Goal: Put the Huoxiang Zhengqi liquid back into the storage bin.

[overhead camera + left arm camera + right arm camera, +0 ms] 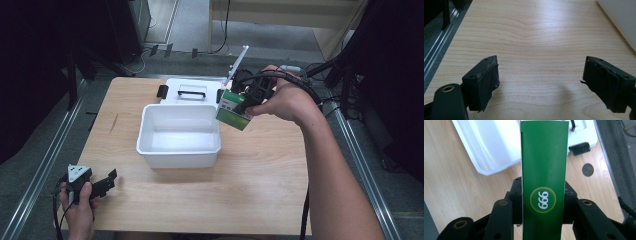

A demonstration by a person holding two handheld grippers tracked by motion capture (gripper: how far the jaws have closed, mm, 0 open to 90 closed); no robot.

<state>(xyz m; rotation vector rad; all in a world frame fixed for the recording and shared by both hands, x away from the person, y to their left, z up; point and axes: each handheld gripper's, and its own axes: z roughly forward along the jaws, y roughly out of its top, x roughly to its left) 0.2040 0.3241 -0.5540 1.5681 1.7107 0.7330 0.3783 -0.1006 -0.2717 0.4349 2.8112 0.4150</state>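
Note:
A green box (234,110) marked 999 hangs in the air over the right rim of the white tub (150,150), with my right gripper (248,100) shut on it. The right gripper view has that green box (544,170) standing between the two black jaws, which press on its sides, above the tub's corner (486,152). At the table's near left corner, my left gripper (107,182) rests low, open. Its fingers (484,77) stand wide apart over bare wood with nothing between them.
The tub's white lid (192,90) with a black handle lies flat behind it, a black clasp (162,91) at its left. A round hole (587,169) is cut in the tabletop near the lid. Metal rails run along both sides of the table.

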